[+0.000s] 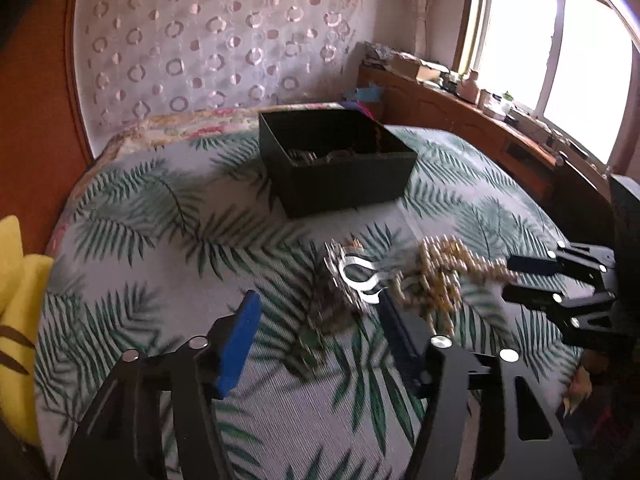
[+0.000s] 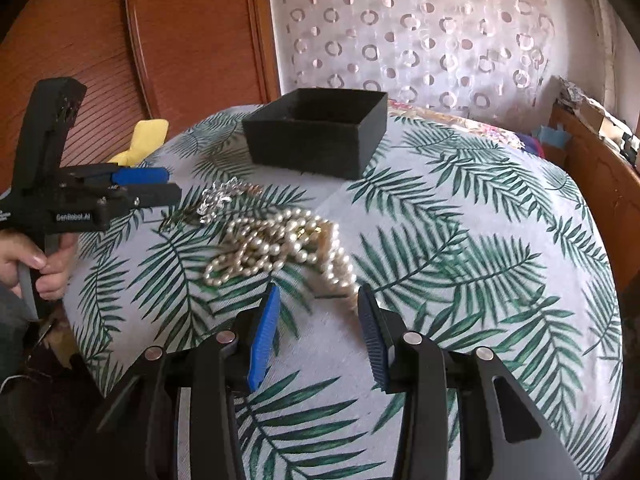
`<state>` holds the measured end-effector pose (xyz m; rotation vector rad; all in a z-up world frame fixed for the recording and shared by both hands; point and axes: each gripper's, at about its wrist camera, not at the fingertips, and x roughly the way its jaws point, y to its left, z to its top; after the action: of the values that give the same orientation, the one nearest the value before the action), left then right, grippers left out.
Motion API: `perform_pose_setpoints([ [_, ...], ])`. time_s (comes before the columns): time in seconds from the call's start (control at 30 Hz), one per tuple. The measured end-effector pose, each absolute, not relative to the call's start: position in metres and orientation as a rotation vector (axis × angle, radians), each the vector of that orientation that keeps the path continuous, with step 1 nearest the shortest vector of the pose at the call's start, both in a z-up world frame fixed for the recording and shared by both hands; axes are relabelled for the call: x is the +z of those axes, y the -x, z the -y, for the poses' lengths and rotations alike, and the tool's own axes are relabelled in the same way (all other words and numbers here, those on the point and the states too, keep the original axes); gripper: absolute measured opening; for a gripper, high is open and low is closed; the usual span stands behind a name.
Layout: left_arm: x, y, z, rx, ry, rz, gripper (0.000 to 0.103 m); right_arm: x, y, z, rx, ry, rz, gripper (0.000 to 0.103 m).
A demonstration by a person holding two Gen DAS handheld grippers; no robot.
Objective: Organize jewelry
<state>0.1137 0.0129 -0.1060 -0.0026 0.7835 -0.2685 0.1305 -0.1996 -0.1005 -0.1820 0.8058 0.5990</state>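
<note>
Both empty, part-open: left gripper (image 1: 316,340) near silver brooch (image 1: 362,278); right gripper (image 2: 316,332) before pearl necklace (image 2: 280,248); black box (image 2: 316,132) beyond.

On the bed cover (image 2: 460,240): pearl necklace (image 2: 280,248) near the front, silver piece (image 2: 216,200) just left of it and slightly behind, box (image 2: 316,136) farther back. In the box, more jewelry (image 1: 320,157). Left of the cover's edge, a cushion (image 2: 148,136).
</note>
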Motion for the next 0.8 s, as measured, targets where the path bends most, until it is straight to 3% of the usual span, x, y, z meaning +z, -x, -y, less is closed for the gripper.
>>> perform_pose_setpoints([
  [0.3,-0.121,-0.106,-0.007,-0.257,-0.069,-0.841,0.031,-0.104,-0.126,0.196,0.593,0.193,-0.795,0.043],
  [0.53,-0.125,-0.118,-0.011,-0.234,-0.072,-0.851,0.028,-0.105,-0.125,0.194,0.589,0.207,-0.789,0.043],
  [0.67,-0.125,-0.121,-0.013,-0.226,-0.069,-0.851,0.011,-0.105,-0.125,0.193,0.590,0.201,-0.790,0.043],
  [0.8,-0.118,-0.108,-0.023,-0.232,-0.030,-0.823,0.011,-0.105,-0.125,0.193,0.590,0.203,-0.791,0.043],
])
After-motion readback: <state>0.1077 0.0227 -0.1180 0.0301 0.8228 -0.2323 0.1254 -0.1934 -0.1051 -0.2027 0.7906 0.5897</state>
